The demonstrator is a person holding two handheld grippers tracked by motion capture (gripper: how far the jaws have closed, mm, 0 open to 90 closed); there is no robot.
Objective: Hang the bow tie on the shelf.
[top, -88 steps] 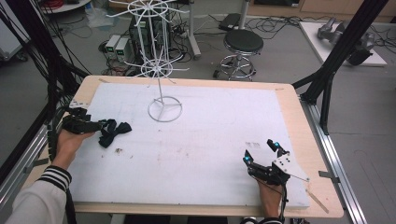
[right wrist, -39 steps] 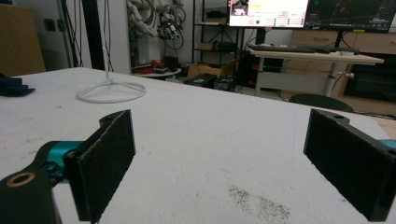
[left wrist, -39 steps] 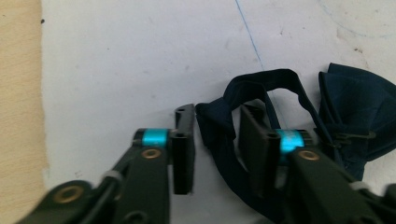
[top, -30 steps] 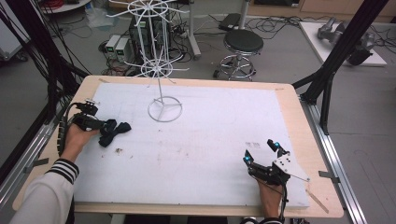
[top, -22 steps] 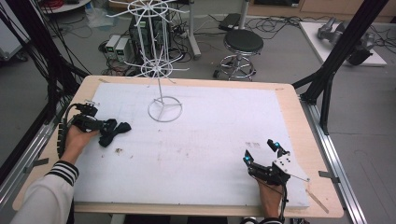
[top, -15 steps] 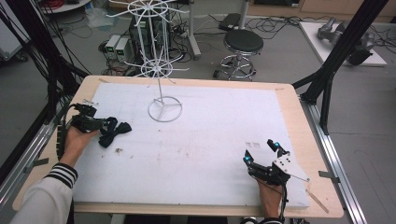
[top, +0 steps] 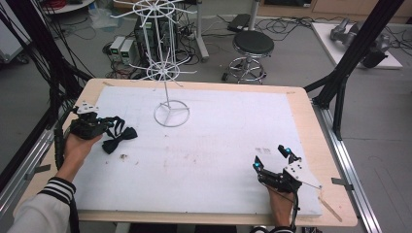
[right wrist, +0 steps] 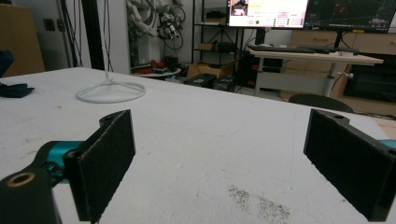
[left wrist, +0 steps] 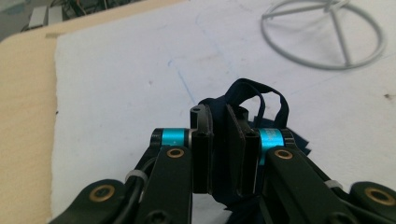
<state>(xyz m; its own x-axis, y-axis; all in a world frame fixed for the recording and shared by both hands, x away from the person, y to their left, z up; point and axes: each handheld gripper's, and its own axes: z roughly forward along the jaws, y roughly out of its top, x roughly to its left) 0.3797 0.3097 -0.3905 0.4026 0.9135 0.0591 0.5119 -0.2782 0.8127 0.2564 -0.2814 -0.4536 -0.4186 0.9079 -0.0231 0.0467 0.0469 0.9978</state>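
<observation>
A dark navy bow tie (top: 119,139) lies on the white sheet (top: 214,145) near the table's left edge, its strap looping up toward my left gripper (top: 108,127). In the left gripper view the jaws of my left gripper (left wrist: 225,140) stand close together, shut on the dark fabric of the bow tie (left wrist: 243,89). My right gripper (top: 272,158) rests at the front right of the sheet, open. In the right gripper view my right gripper (right wrist: 224,163) has nothing between its wide-apart pads. A white wire stand (top: 171,114) rises at the back middle.
The stand's ring base (left wrist: 327,37) lies just beyond the bow tie, and the same ring base (right wrist: 111,91) is far off to the left from the right gripper. The wooden table edge (top: 320,145) borders the sheet. A stool (top: 252,46) and cables stand on the floor behind the table.
Since the oldest frame my left hand has shifted slightly toward the bow tie; over the last second it is almost still. The right gripper has not moved.
</observation>
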